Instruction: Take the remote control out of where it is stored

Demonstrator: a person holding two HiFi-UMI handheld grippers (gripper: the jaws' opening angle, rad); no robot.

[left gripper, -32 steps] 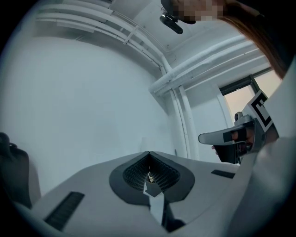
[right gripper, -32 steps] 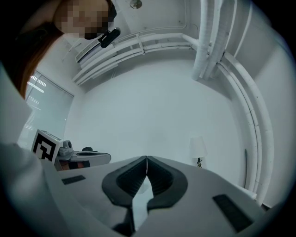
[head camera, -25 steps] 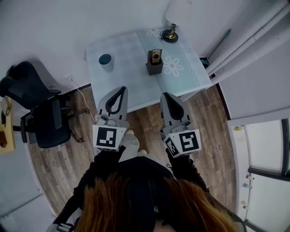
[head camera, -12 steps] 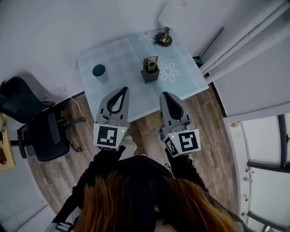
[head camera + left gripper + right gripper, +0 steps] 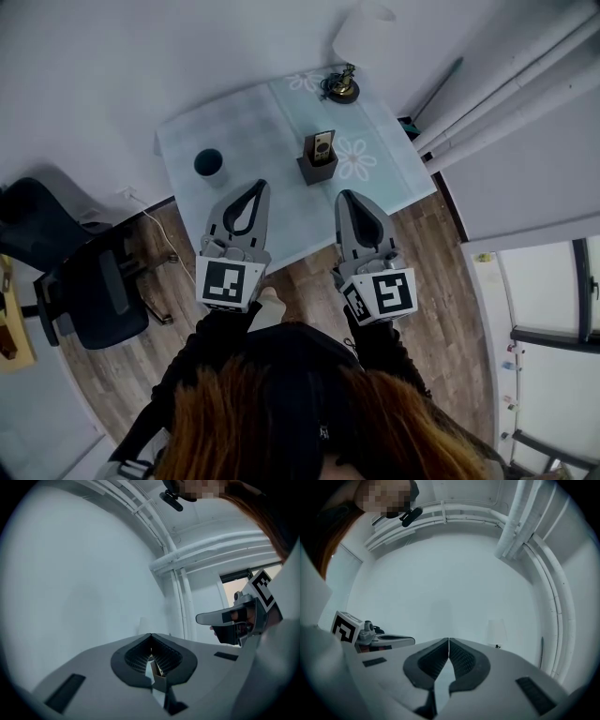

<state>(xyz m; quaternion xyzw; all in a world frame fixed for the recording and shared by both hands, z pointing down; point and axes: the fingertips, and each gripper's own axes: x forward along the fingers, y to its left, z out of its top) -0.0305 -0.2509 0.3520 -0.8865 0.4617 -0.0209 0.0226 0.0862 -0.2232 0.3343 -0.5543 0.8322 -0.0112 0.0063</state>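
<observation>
In the head view the remote control (image 5: 322, 146) stands upright in a dark square holder (image 5: 317, 169), in the middle of a pale table (image 5: 262, 122). My left gripper (image 5: 255, 186) is held over the table's near edge, below and left of the holder, its jaws shut on nothing. My right gripper (image 5: 352, 197) hangs beside it, below and right of the holder, also shut and empty. Neither touches the holder. In the left gripper view my left gripper (image 5: 151, 636) has its tips together. In the right gripper view my right gripper (image 5: 449, 640) shows its tips meeting too.
A dark cup (image 5: 208, 162) stands on the table's left part. A small metal ornament (image 5: 342, 85) sits at its far edge. A black office chair (image 5: 89, 281) is at the left over wooden floor (image 5: 300, 262). White pipes (image 5: 506, 84) run along the right wall.
The head view has shifted, so the table and chair sit a little differently in the frame. Both grippers keep nearly the same pose, side by side and shut.
</observation>
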